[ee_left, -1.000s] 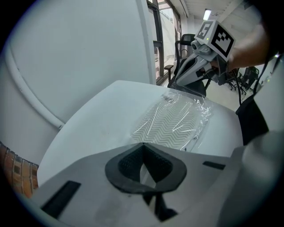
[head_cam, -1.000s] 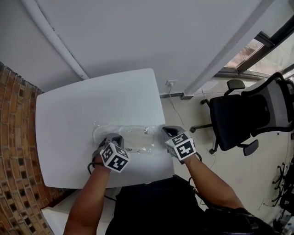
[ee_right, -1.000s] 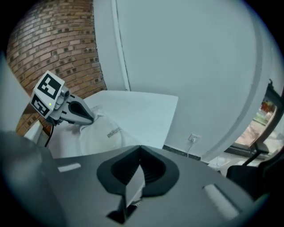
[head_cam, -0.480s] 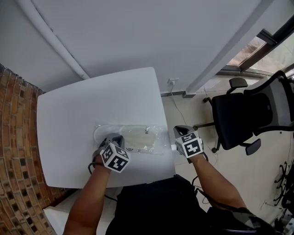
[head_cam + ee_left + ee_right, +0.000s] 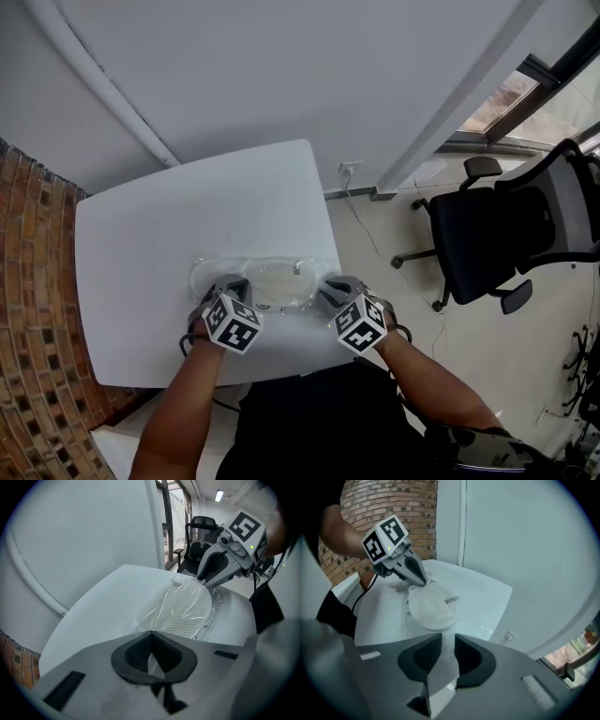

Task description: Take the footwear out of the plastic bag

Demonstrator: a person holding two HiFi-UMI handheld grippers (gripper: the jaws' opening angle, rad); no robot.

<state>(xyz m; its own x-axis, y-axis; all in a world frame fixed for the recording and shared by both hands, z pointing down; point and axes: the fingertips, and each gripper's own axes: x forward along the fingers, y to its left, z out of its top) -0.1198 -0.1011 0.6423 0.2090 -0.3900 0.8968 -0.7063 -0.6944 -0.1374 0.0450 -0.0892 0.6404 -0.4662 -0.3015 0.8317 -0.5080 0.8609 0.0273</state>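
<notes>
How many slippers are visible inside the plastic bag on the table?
1. A pale slipper lies in the clear bag near the table's front edge. A second may be hidden beneath it.

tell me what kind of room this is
Probably an office or meeting room: a black swivel office chair on a pale floor, a white table and a brick wall beside it.

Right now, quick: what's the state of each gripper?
Left gripper: closed on the plastic bag.
Right gripper: open; its fingers have just been opening, nothing between them.
</notes>
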